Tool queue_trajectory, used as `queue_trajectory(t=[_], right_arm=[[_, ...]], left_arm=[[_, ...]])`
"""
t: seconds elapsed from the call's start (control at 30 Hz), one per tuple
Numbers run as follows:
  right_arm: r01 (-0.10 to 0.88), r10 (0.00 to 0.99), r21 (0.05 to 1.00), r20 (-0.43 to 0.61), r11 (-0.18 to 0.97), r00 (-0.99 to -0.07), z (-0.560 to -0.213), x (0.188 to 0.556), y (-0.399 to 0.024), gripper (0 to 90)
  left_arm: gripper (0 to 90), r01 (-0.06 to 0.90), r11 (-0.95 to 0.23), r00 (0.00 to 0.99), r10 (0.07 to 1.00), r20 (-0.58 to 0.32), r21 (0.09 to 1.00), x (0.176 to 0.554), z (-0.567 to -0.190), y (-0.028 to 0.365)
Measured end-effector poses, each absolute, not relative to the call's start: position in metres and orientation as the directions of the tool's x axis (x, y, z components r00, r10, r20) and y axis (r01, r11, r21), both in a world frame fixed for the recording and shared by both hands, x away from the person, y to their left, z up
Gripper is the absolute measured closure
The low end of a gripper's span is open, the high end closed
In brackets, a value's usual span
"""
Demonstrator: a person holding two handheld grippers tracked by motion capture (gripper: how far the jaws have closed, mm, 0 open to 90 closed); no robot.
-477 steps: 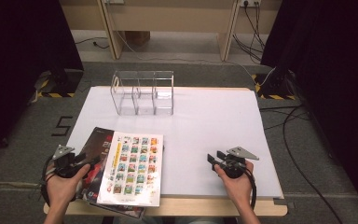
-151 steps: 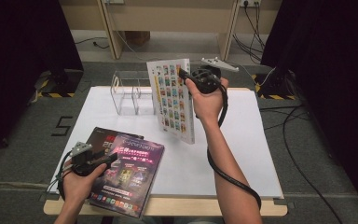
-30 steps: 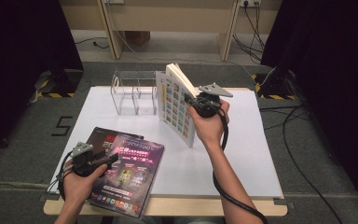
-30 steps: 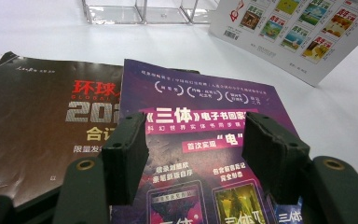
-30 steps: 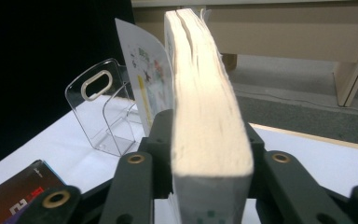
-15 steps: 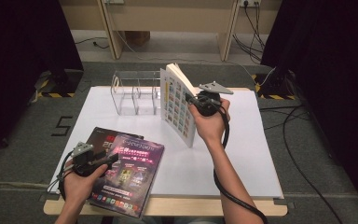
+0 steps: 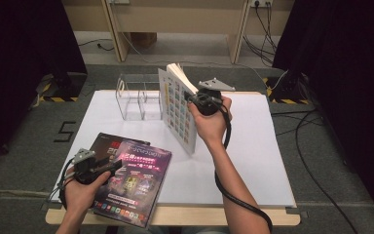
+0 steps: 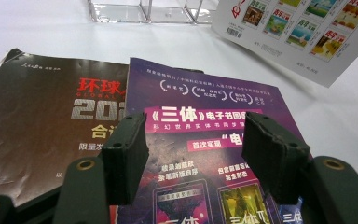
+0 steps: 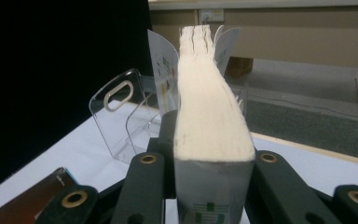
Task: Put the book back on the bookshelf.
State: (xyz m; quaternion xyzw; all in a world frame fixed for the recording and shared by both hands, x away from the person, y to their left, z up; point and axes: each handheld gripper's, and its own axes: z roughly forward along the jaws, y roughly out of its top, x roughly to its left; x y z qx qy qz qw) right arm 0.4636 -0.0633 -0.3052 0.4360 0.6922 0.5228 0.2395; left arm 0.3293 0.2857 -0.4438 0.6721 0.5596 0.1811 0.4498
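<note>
I am counting three books in all: one thick white book (image 7: 177, 109) that I am holding up in the air at the upper middle of the high view, and two lying flat at the lower left, a purple magazine (image 7: 136, 178) overlapping a dark volume with red lettering (image 7: 106, 146). There is one clear acrylic rack (image 7: 139, 97) with upright dividers, standing on the white table (image 7: 253, 146) just left of the raised book, and I am working with two grippers. My right gripper (image 7: 195, 100) is clamping the white book by its spine, the jaws having just been closing on it; in the right gripper view the book's thick cream page block (image 9: 209, 121) is rising straight up between my two black jaws, its covers flaring slightly at the top, with the rack (image 9: 121, 116) standing behind it to the left. The book's cover is showing a grid of small colourful pictures, and it is hanging tilted, its lower corner pointing toward the table in the centre of the high view. My left gripper (image 8: 193, 158) is resting with its jaws apart over the purple magazine (image 8: 205, 116), clamping nothing, the dark volume (image 8: 46, 126) lying at the left of that view and the white book's cover (image 8: 298, 32) at the upper right.
</note>
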Motion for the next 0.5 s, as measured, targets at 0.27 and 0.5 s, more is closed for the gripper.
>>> queue_trajectory(t=[0.27, 0.5], right_arm=[[0.322, 0.865, 0.946, 0.128, 0.041, -0.485, -0.289, 0.473, -0.056, 74.6], [0.314, 0.862, 0.949, 0.141, 0.022, -0.486, -0.28, 0.483, -0.045, 74.6]], left_arm=[[39.3, 0.584, 0.036, 0.31, 0.914, -0.263, 0.811, 0.328, -0.442, 0.286], [39.3, 0.587, 0.037, 0.308, 0.914, -0.266, 0.809, 0.329, -0.443, 0.286]])
